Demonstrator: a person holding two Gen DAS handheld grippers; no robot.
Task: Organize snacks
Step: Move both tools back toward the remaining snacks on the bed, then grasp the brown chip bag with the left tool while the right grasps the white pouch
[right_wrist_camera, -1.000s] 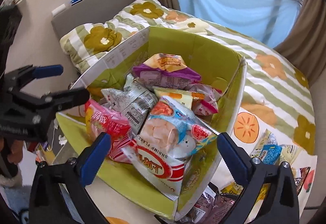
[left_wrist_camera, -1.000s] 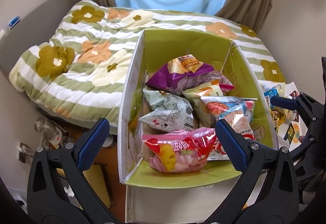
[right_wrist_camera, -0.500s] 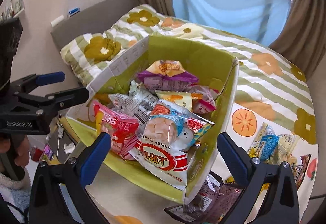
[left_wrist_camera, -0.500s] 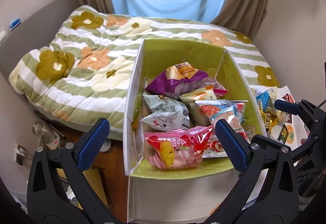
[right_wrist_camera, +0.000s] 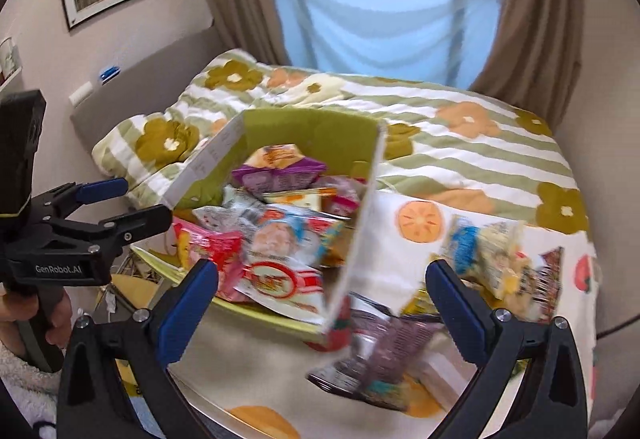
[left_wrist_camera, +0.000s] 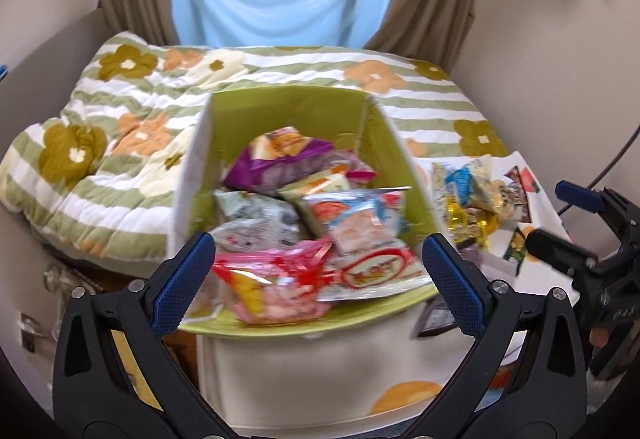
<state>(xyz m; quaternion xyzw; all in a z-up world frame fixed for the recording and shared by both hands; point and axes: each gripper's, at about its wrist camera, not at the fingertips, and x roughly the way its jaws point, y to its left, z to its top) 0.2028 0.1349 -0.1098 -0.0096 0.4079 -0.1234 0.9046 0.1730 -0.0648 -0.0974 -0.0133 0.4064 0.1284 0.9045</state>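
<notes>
Green snack box [left_wrist_camera: 280, 111], part-filled; both tongs empty, jaws wide apart.
We judge the loose packets [right_wrist_camera: 488, 259] right of the box come next: we would pinch a sealed edge with the right gripper [right_wrist_camera: 322, 291]. Left gripper [left_wrist_camera: 316, 279] before the box, marked "GenRobot.AI"; packet print blurred.
</notes>
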